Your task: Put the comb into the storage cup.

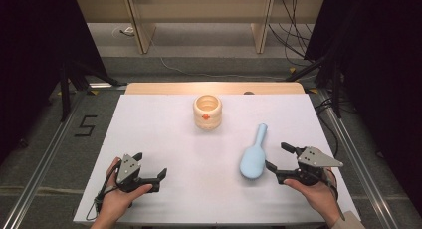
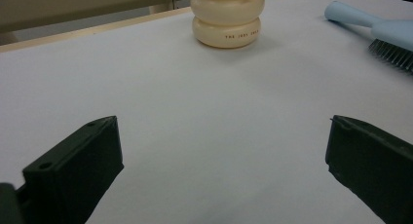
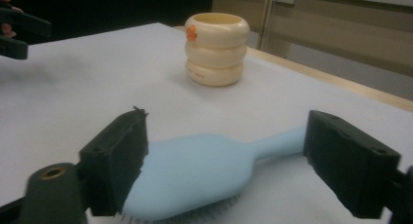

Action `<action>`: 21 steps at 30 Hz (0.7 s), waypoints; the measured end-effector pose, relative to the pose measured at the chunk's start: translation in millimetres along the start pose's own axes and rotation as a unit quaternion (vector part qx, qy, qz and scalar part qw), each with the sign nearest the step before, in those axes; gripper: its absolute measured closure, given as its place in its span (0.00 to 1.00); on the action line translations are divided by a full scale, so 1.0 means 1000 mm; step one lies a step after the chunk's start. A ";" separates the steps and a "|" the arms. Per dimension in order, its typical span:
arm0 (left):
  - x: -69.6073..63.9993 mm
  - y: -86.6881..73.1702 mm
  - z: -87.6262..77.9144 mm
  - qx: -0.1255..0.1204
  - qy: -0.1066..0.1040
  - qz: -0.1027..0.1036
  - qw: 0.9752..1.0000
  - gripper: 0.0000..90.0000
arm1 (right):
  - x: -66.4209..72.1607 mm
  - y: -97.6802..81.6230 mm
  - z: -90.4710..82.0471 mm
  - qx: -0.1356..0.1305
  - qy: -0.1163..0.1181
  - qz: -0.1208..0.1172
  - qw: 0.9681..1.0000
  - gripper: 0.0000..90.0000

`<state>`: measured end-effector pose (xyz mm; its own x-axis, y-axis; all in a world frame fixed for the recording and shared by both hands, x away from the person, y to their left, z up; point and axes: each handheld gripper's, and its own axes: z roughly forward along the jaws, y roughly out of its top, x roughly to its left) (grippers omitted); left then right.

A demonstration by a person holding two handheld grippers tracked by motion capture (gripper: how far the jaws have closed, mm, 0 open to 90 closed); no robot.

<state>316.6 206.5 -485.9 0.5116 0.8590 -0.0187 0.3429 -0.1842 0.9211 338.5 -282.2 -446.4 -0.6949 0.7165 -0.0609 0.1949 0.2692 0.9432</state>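
Nothing is lifted yet. My right fingers (image 3: 224, 170) stand spread around the light-blue hairbrush (image 3: 204, 173), apparently not pinching it; it lies bristles-down on the desk (image 1: 164, 139). My left fingers (image 2: 221, 165) hang spread, empty. The cream ringed cup (image 1: 207, 111) waits beyond them.

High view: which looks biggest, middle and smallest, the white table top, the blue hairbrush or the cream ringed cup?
1. White table top
2. Blue hairbrush
3. Cream ringed cup, which also sits farther from the camera.

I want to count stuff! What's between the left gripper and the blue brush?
Nothing: in the high view, just bare white table between the left gripper and the blue brush.
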 end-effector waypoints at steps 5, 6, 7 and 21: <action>0.000 0.000 0.000 0.000 0.000 0.000 1.000 0.00 | -0.014 0.014 0.025 0.012 -0.012 -0.016 1.000 0.61; 0.000 0.000 0.000 -0.001 -0.001 0.000 1.000 0.00 | -0.018 0.017 0.031 0.023 -0.003 -0.016 1.000 0.67; 0.000 0.000 0.000 -0.001 -0.002 -0.001 1.000 0.00 | -0.021 0.019 0.037 0.035 -0.003 -0.013 0.999 0.74; 0.000 -0.001 0.000 0.000 -0.002 -0.003 1.000 0.00 | -0.049 0.033 0.108 0.160 -0.028 -0.028 0.986 1.00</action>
<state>316.7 206.9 -486.5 0.5136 0.8577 -0.0253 0.3462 -0.1802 0.9207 453.1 -238.9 -447.5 -0.6739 0.7261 -0.1367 0.3714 0.4929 0.7868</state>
